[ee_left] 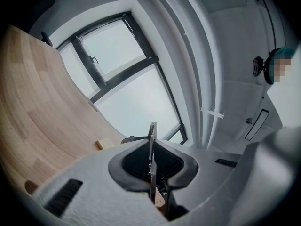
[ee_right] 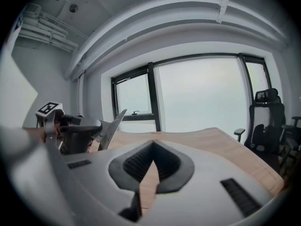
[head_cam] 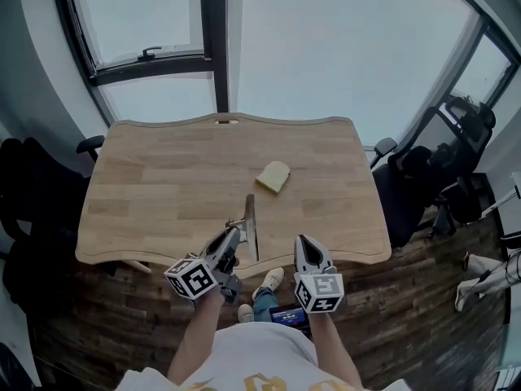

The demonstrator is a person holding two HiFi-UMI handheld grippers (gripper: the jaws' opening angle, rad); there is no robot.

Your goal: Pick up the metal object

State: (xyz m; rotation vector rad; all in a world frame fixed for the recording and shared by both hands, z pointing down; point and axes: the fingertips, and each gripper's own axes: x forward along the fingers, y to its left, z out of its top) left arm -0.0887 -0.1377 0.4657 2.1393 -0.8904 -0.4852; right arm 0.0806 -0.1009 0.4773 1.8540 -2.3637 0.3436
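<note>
We've the metal object [head_cam: 251,222] pinched in L tongs [head_cam: 234,239], long axis pointing fwd; R tongs [head_cam: 304,247] alongside, pressed together, empty.

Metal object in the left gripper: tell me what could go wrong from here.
1. The left gripper clamps the thin metal object at one end, with most of it jutting forward over the table; it may pivot or slip out.
2. The shut, empty right gripper sits close beside the metal object; a sideways swing could strike it.
</note>
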